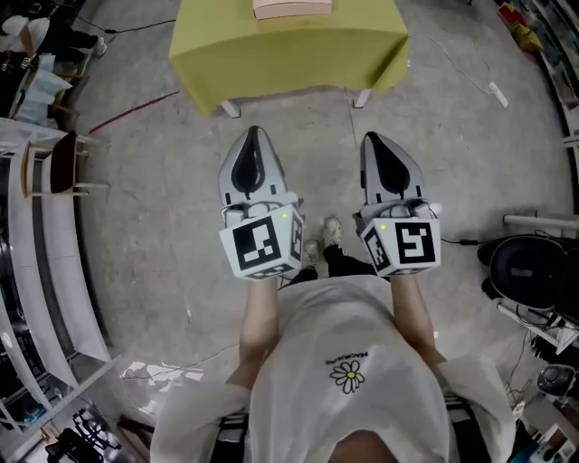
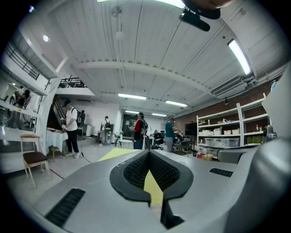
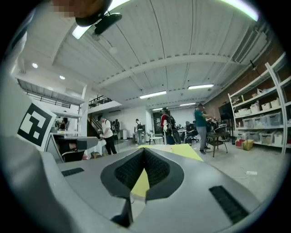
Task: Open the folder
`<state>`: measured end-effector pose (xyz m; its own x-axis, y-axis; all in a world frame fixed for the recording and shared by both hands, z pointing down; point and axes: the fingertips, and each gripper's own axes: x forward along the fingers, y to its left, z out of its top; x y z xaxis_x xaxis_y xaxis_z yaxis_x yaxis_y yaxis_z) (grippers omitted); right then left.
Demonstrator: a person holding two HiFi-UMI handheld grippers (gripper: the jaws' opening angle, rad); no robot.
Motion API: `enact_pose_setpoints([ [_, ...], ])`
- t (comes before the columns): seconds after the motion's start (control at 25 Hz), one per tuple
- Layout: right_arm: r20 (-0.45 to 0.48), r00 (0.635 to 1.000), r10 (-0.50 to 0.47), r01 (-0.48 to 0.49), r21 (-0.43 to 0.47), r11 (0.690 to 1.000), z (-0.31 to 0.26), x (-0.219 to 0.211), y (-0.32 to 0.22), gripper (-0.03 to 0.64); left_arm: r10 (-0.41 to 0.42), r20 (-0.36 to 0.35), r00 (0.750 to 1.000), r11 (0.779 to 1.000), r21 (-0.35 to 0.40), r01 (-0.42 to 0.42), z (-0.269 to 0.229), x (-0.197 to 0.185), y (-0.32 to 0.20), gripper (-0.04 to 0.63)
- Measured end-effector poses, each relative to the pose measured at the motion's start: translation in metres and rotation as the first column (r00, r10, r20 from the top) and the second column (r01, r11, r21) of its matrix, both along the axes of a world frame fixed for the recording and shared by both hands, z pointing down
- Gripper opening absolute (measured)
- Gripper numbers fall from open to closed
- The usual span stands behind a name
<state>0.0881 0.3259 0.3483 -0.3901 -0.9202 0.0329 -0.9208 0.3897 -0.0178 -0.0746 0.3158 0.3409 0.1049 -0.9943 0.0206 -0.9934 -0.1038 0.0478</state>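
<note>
The pink folder (image 1: 291,9) lies on the yellow-draped counter (image 1: 289,54), well ahead of the person and apparently unopened. The left tool (image 1: 254,136) and right tool (image 1: 372,138) are held level side by side, each pressed together on nothing and aimed at the counter. This looks like a ready pose before the approach. Only floor (image 1: 303,167) lies between. A chair (image 1: 61,172) and a red cable (image 1: 136,112) sit off to the left, out of the way.

I stand on a grey concrete floor (image 1: 136,226) facing a yellow-green draped table (image 1: 271,54), under a white ribbed ceiling (image 2: 150,54) with strip lights (image 2: 238,55), white shelves (image 2: 218,132) at right, a wooden chair (image 2: 32,159) at left.
</note>
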Motion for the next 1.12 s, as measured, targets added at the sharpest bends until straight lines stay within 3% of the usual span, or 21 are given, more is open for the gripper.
enact_pose_setpoints([
  [0.2, -0.043, 0.999, 0.005, -0.005, 0.012, 1.000, 0.006, 0.030, -0.027, 0.012, -0.012, 0.012, 1.000, 1.000, -0.003, 0.012, 0.005, 0.025, -0.023, 0.014],
  [0.56, -0.013, 1.000, -0.025, 0.026, 0.071, 0.997, -0.023, 0.062, -0.067, 0.012, -0.051, -0.005, 0.999, 0.997, 0.062, 0.052, -0.034, 0.041, -0.064, 0.012],
  [0.84, -0.002, 1.000, -0.028, 0.028, 0.083, 0.996, -0.021, 0.063, -0.099, 0.012, -0.034, -0.034, 0.999, 0.999, 0.028, 0.035, -0.020, 0.053, -0.095, 0.014],
  [1.12, -0.003, 1.000, -0.025, 0.025, 0.108, 0.994, -0.023, 0.057, -0.159, 0.014, 0.011, -0.045, 0.999, 0.999, 0.053, -0.009, -0.024, 0.056, -0.161, 0.012],
])
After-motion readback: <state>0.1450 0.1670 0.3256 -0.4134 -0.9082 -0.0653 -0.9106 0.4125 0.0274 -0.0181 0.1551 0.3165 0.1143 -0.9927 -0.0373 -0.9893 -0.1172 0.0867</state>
